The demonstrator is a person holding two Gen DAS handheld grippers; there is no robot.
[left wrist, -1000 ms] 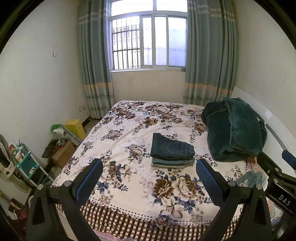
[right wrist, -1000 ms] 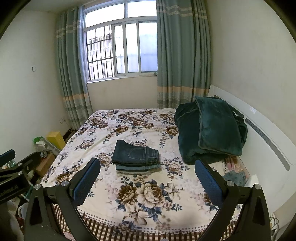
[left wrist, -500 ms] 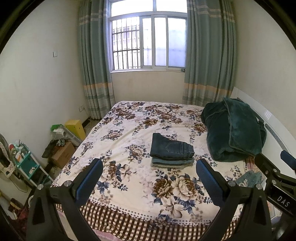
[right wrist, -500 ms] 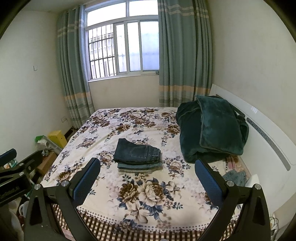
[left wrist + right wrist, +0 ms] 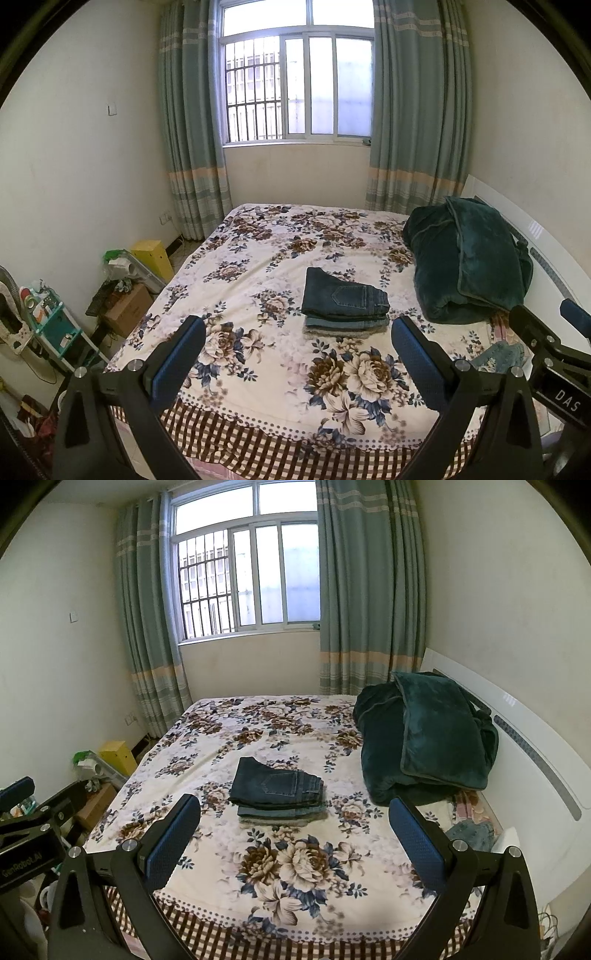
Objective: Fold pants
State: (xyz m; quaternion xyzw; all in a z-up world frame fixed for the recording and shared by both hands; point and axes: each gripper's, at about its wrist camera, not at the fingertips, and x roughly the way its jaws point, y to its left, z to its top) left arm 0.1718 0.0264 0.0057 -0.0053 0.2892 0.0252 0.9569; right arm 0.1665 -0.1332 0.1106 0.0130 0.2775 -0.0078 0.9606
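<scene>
Left wrist view, left claw (image 5: 297,345) spread wide, empty, right claw (image 5: 293,823) likewise, folded pants (image 5: 343,301) untouched

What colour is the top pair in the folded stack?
Dark blue denim jeans, clearest in the right wrist view.

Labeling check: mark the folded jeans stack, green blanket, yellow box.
folded jeans stack (image 5: 341,297), left wrist view, top pair's back pocket.
green blanket (image 5: 436,731), right wrist view, upper folded panel.
yellow box (image 5: 153,254), left wrist view, front face.

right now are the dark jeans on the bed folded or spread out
Folded. The dark jeans form a compact rectangle, back pocket up, on top of a small stack of folded pants on the bed. Neither gripper touches them.
</scene>
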